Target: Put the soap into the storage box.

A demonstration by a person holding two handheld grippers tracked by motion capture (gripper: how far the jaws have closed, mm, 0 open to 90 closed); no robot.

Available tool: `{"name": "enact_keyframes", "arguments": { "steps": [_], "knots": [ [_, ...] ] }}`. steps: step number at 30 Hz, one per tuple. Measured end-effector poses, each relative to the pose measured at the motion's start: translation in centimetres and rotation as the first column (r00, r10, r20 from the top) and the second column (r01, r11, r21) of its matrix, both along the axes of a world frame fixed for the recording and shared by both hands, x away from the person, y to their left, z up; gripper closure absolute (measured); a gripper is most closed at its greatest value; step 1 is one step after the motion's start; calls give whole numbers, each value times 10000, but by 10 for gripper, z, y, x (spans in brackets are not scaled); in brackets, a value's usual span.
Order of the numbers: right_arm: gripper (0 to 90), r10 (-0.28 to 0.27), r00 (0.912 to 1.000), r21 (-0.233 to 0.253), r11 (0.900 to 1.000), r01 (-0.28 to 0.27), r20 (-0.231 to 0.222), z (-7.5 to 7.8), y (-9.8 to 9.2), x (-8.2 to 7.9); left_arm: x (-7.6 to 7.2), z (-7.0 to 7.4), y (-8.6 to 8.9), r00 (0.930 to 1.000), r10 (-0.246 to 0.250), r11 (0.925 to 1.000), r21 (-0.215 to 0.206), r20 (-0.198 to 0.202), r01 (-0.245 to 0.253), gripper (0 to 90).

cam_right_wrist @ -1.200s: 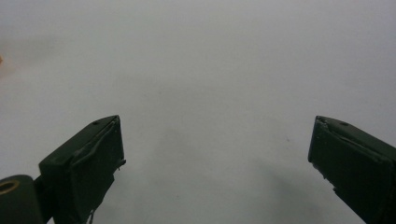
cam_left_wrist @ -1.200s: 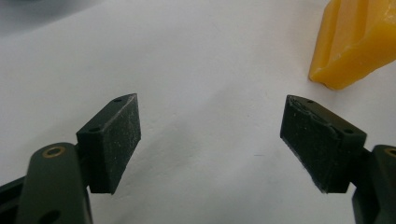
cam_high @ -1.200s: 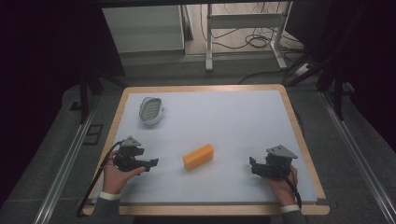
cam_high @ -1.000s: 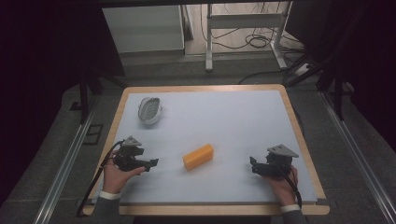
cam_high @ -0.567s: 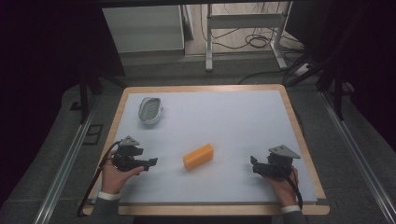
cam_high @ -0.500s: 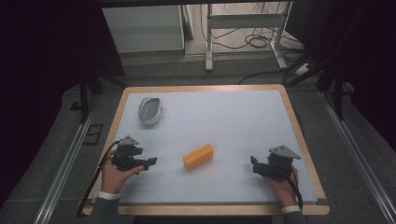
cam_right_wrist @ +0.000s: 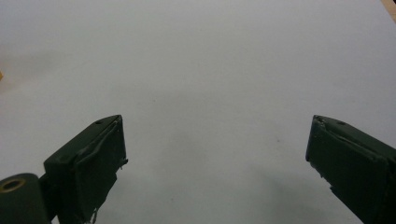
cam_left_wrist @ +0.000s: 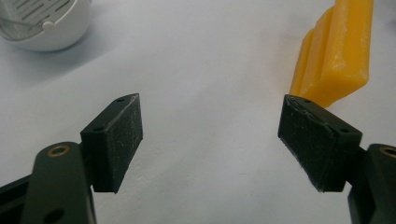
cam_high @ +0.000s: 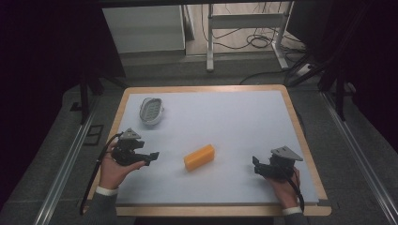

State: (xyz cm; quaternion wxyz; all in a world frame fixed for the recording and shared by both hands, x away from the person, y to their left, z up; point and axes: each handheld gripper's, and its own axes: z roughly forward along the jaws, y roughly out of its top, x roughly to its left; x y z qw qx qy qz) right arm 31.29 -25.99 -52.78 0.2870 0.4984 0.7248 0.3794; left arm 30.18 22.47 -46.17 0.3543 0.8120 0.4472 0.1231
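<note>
Simply yellow block (cam_high: 199,157), oblong, waxy, ridged

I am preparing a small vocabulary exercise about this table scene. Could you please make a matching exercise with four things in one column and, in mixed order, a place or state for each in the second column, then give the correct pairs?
Things:
1. yellow block
2. white slotted dish
3. left gripper
4. right gripper

Places or states:
A. far left part of the table, beyond the left hand
B. open, near the table's right edge, nothing between its jaws
C. lying in the middle of the near half
D. open, pointing toward the block, holding nothing

Pairs: 1-C, 2-A, 3-D, 4-B
</note>
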Motion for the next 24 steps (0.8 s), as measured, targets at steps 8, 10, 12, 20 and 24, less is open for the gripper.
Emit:
{"name": "enact_keyframes", "arguments": {
  "steps": [8,10,12,20,24],
  "knots": [
    [53,48,9998,131,9999,-50,209,0,-2,-2,7,8,-11,9993,-357,9993,141,96,355,226],
    [53,24,9997,148,9999,-28,251,0,-2,-2,9,11,-15,9987,-484,9986,206,163,480,224],
    [53,57,9996,165,9998,-62,274,1,-2,-2,8,15,-18,9973,-614,9978,287,413,602,225],
    [54,101,9996,237,9997,-108,269,1,-3,-2,10,24,-28,9951,-868,9958,346,471,852,230],
    [54,80,9996,264,9996,-87,259,1,-3,-2,12,29,-36,9931,-1063,9934,485,486,1040,229]
  ]
}}
